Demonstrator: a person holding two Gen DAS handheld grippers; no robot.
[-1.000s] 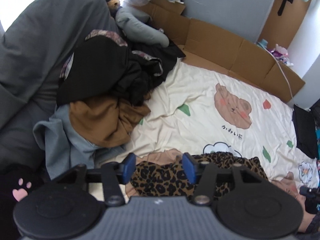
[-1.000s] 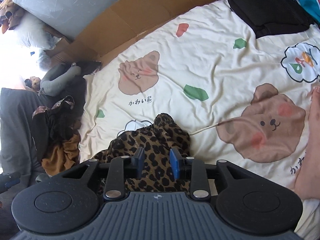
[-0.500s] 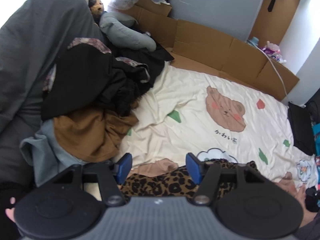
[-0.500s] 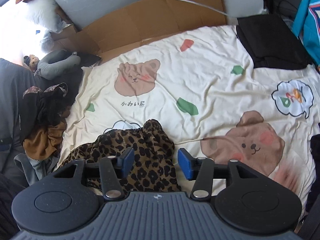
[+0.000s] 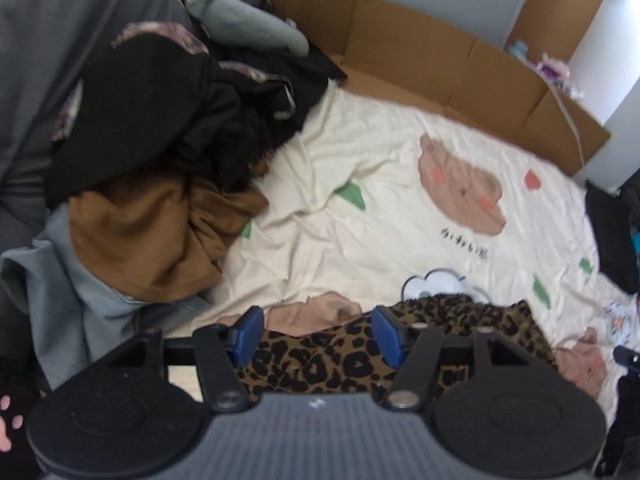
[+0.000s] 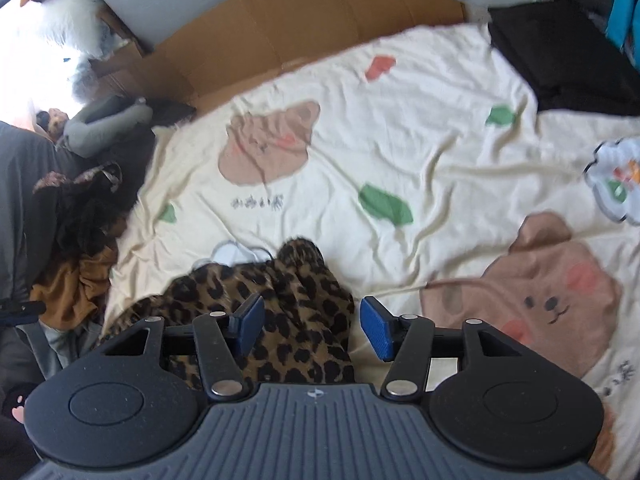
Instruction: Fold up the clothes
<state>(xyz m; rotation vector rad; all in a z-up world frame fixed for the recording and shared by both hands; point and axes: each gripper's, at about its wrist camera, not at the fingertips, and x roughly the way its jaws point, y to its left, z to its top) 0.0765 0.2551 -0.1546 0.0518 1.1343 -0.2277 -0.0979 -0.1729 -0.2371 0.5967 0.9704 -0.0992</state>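
Left gripper [image 5: 316, 334], in the left wrist view, hovers with its 2 blue pads spread wide and nothing between them, above the leopard-print garment [image 5: 328, 360] bunched at the near edge of the bear-print bedsheet [image 5: 360, 216]. A closing pinch here could catch sheet along with cloth. A clothes pile [image 5: 160, 184] crowds the sheet's left edge.

Right gripper [image 6: 312, 328], in the right wrist view, is equally wide and empty over the garment's crumpled right end; grabbing several layers would skew any fold.
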